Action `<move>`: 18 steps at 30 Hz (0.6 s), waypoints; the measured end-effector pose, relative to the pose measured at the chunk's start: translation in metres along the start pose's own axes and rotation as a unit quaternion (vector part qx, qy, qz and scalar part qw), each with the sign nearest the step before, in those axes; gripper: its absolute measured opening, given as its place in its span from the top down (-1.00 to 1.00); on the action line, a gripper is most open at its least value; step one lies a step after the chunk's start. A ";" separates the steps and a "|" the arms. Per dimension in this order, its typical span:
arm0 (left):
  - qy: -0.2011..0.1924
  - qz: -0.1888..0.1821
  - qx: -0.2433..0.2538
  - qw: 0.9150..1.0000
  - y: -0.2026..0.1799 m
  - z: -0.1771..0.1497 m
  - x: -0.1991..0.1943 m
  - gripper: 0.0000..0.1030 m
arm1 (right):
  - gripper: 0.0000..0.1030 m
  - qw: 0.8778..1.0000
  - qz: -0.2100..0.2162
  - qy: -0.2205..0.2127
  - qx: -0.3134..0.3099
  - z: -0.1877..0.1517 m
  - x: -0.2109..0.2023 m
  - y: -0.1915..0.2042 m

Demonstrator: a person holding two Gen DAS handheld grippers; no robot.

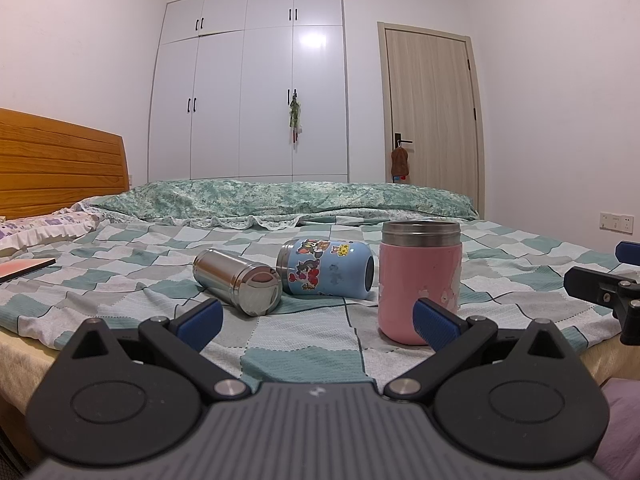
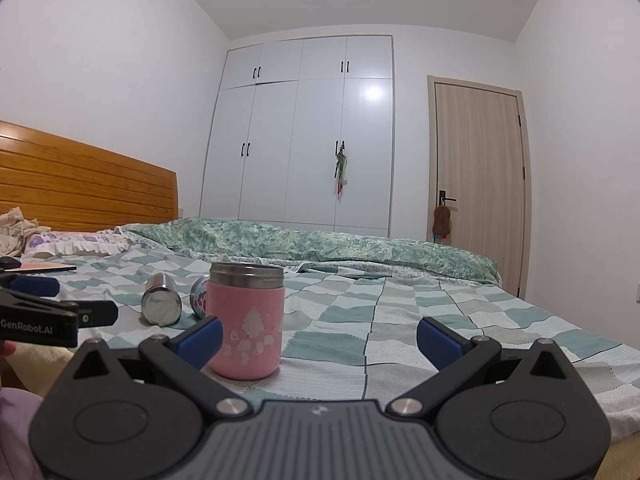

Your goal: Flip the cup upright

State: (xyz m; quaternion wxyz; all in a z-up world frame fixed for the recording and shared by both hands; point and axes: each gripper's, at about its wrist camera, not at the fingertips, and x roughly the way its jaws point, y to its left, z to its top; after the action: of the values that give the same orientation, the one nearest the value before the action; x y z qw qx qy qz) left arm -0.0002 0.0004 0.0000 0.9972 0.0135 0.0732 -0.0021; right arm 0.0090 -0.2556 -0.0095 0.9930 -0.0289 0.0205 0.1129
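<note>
Three cups are on the checked bedspread (image 1: 312, 336). A pink cup (image 1: 418, 280) stands upright with its steel rim up; it also shows in the right wrist view (image 2: 246, 320). A blue cup with cartoon stickers (image 1: 326, 266) lies on its side, mouth to the right. A plain steel cup (image 1: 238, 276) lies on its side, base toward me; the right wrist view shows it too (image 2: 160, 300). My left gripper (image 1: 316, 320) is open and empty, short of the cups. My right gripper (image 2: 318, 338) is open and empty, the pink cup just behind its left finger.
A rolled green quilt (image 1: 280, 200) lies across the bed behind the cups. A wooden headboard (image 1: 60, 164) and a pillow (image 1: 40, 228) are at the left, with a flat pink book (image 1: 24, 268). The bed's near edge is just below the grippers. A wardrobe and a door stand behind.
</note>
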 end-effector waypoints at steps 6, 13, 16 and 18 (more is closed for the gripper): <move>0.000 0.000 0.000 1.000 0.000 0.000 0.000 -1.00 | -1.00 1.000 0.000 0.000 0.000 0.000 0.000 0.000; 0.000 0.000 0.000 1.000 0.000 0.000 0.000 -1.00 | -1.00 1.000 0.000 0.000 0.000 0.000 0.000 0.000; 0.000 0.001 0.000 1.000 0.000 0.000 0.000 -1.00 | -1.00 1.000 0.000 0.000 0.000 0.000 0.000 0.000; -0.001 0.003 0.000 1.000 0.000 0.000 0.000 -1.00 | -1.00 1.000 0.001 0.000 0.000 0.000 0.000 0.000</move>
State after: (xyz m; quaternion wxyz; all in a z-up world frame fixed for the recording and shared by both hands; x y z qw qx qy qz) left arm 0.0001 0.0000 -0.0004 0.9973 0.0135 0.0722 0.0006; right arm 0.0085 -0.2554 -0.0093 0.9929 -0.0293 0.0207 0.1134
